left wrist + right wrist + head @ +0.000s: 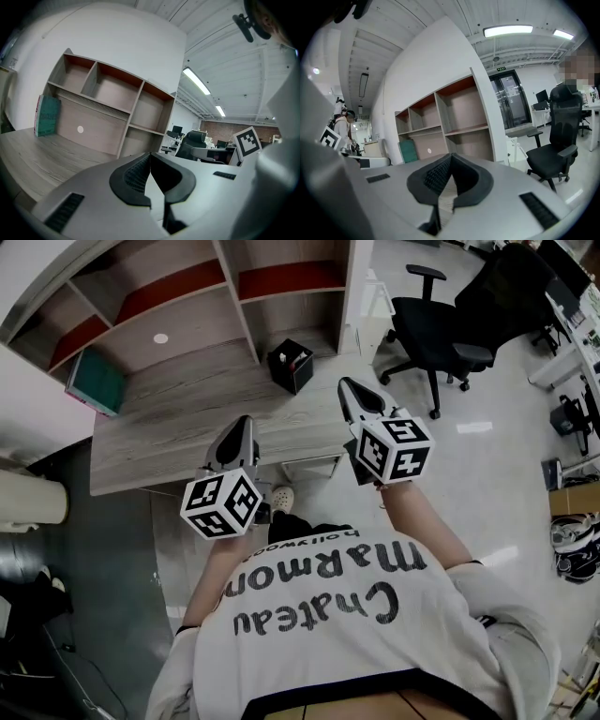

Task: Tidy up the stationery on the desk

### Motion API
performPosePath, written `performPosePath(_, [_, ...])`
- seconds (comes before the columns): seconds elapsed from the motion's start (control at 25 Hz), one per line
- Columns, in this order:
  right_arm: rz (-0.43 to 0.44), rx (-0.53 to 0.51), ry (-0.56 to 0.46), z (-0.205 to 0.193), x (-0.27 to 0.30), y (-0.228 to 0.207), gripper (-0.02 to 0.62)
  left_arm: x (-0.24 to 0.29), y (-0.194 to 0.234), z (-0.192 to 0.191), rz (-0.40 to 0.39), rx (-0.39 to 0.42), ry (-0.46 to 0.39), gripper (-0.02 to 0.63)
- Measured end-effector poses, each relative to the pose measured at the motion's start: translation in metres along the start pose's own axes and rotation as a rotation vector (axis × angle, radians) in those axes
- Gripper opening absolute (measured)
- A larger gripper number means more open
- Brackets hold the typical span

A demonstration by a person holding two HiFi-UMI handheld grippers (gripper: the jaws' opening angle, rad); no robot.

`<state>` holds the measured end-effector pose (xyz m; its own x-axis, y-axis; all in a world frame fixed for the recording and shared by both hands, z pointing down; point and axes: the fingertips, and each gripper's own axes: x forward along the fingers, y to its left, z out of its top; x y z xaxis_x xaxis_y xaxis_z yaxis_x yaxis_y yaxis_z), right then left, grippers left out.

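A grey wooden desk [178, 418] with open shelves stands below me. On it near the back right sits a black pen holder [291, 365] with something red and white inside. A teal book [96, 381] leans at the desk's far left; it also shows in the left gripper view [47, 116] and the right gripper view [408, 151]. My left gripper [247, 420] hovers over the desk's front edge, shut and empty [150, 154]. My right gripper [345, 382] hangs just right of the pen holder, also shut with nothing in it [451, 155].
The shelf compartments [187, 287] above the desk hold nothing that I can see. A black office chair [441, 334] stands on the floor to the right of the desk. More desks and gear line the room's right side.
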<state>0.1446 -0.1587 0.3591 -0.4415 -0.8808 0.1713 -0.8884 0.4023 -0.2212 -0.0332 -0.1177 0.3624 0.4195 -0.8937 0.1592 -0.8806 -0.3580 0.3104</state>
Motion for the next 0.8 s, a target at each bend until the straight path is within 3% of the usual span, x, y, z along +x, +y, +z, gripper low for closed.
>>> performPosePath(0.8, [0.000, -0.006, -0.025, 0.016, 0.009, -0.001, 0.009, 0.005, 0.004, 0.023, -0.002, 0.014, -0.040, 0.017])
